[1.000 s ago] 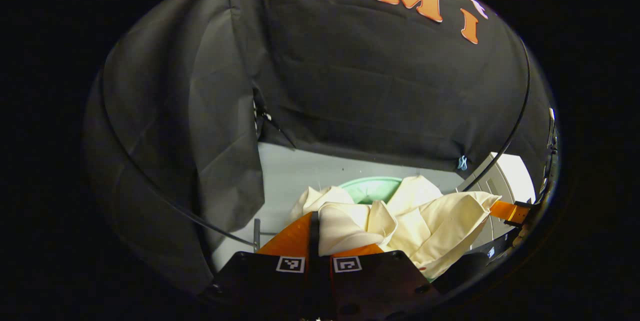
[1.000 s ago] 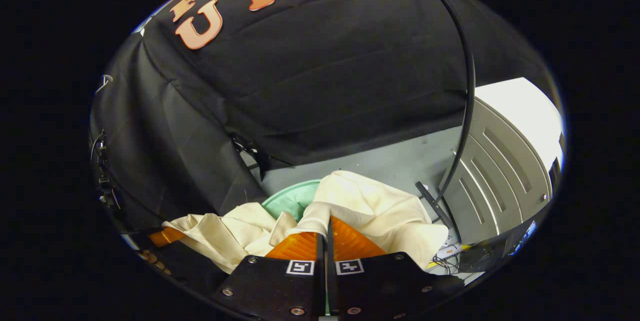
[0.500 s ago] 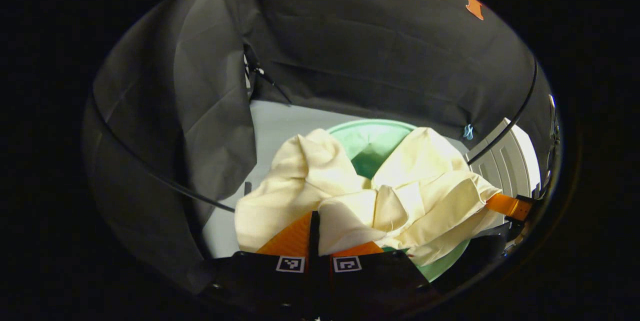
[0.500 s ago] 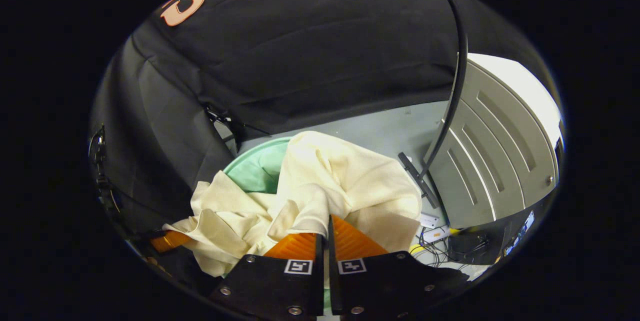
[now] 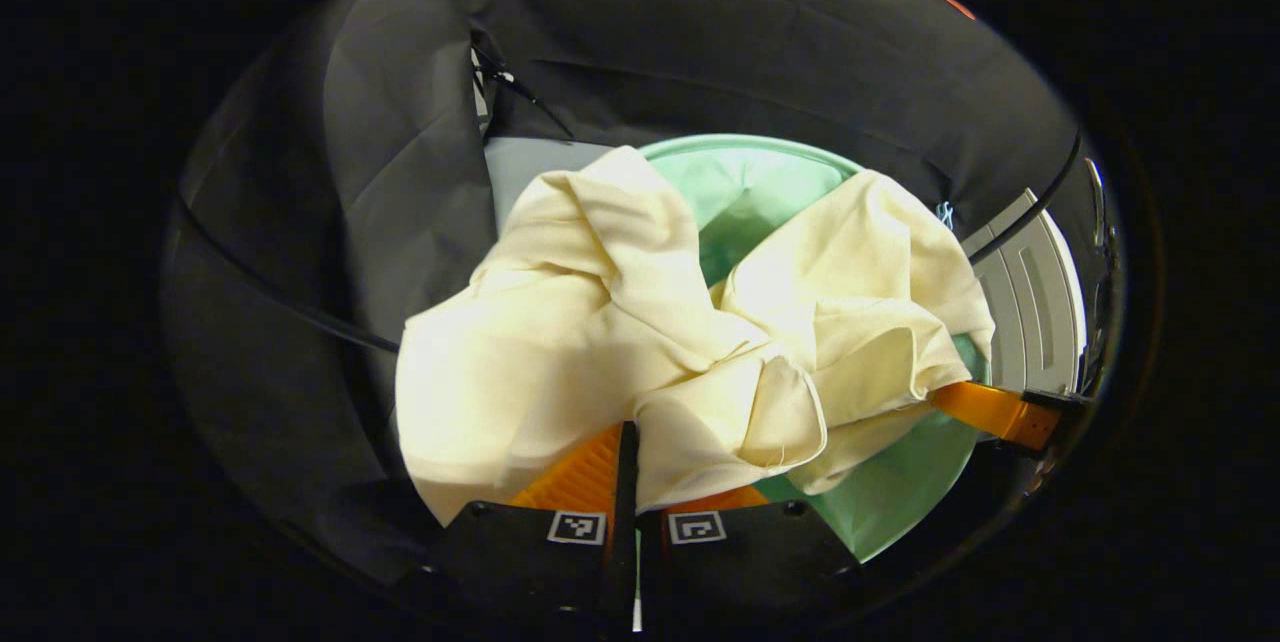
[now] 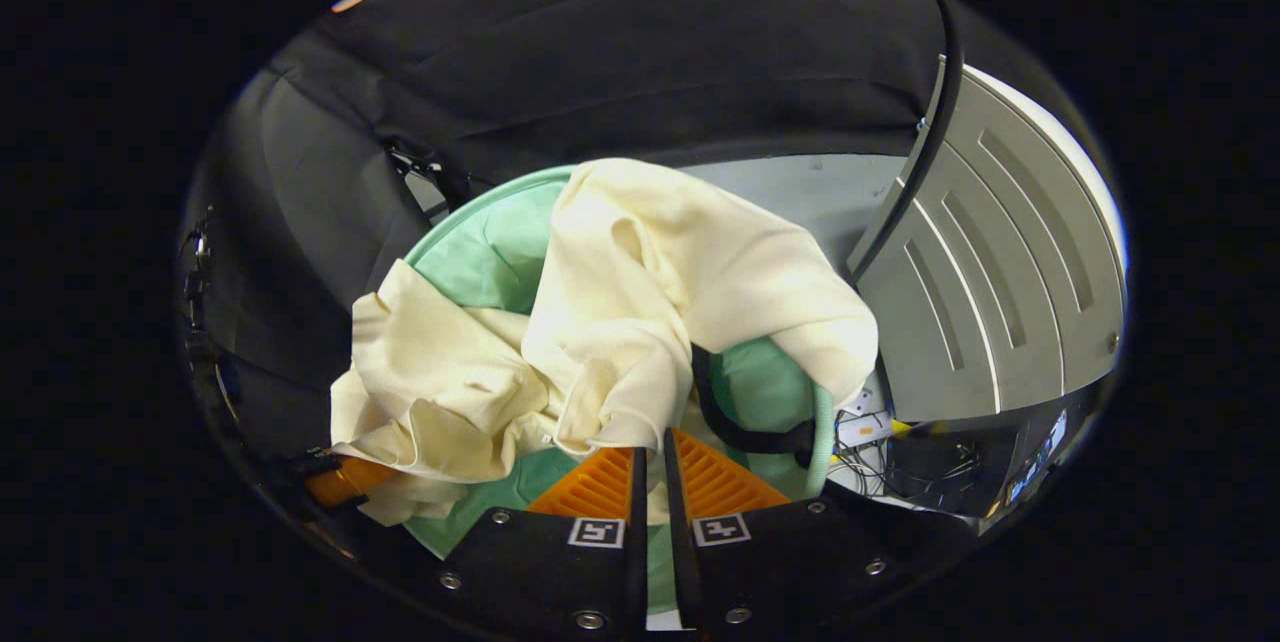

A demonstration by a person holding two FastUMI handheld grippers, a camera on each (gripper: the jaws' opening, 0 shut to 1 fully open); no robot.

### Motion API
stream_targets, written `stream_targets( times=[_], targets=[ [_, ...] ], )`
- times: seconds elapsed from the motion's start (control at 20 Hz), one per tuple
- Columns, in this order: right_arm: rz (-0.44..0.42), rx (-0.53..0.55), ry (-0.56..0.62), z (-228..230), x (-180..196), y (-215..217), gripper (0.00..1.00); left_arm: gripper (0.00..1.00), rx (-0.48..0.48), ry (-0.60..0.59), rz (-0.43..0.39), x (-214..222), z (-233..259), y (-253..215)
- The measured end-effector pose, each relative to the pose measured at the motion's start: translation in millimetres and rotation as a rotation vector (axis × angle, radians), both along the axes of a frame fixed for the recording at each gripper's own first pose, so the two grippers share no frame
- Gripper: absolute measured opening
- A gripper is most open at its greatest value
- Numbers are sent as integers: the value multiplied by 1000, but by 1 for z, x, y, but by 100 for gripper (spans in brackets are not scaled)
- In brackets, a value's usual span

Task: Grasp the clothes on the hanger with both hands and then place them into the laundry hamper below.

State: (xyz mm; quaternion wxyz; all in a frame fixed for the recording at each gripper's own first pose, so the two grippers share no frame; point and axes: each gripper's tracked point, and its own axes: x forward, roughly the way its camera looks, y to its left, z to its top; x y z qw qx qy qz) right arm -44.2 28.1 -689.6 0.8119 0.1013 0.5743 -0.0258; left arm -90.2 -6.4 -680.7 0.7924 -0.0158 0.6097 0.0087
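A cream garment [image 5: 600, 322] hangs bunched between my two grippers, above a round mint-green laundry hamper [image 5: 760, 192]. In the left gripper view my left gripper [image 5: 628, 442] is shut on a fold of the garment, and the other gripper's orange fingers [image 5: 985, 410] pinch the cloth at the far right. In the right gripper view my right gripper [image 6: 652, 447] is shut on the garment [image 6: 640, 292], which drapes over the hamper [image 6: 480, 242]; the other gripper's orange fingers [image 6: 345, 479] hold the cloth at lower left. A black handle [image 6: 735, 432] shows at the hamper's rim.
A grey ribbed cabinet [image 6: 990, 262] stands right of the hamper, with cables [image 6: 870, 437] on the floor at its base. Black cloth walls enclose the back and left. A black rack tube [image 6: 925, 132] curves down beside the cabinet. Grey floor [image 5: 530, 162] lies behind the hamper.
Both grippers have moved down toward the hamper with the garment still held. The hamper now looks much larger and the cloth hangs over its opening.
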Motion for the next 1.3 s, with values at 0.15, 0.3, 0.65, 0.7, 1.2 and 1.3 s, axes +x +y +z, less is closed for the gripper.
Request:
stream_targets(
  times=[0.15, 0.3, 0.65, 0.7, 1.2, 1.3],
  targets=[
    [2, -20, 18, -4, -4, -1, 21, 19, 0, 21, -14, -5, -5, -3],
    [-9, -16, 12, -1, 0, -2, 45, 26, -27, 35, -14, -9, -8, -10],
    [-43, -33, -29, 16, 3, -11, 82, 60, -65, 15, -6, -13, 4, -24],
    [-52, -34, -37, 20, 3, -12, 84, 75, -74, 7, -5, -13, 8, -27],
    [-34, 11, -176, 86, 10, -5, 95, 100, -59, -97, 12, -18, 60, -40],
    [-18, 10, -217, 105, 14, -5, 95, 98, -47, -134, 20, -15, 73, -38]
  ],
)
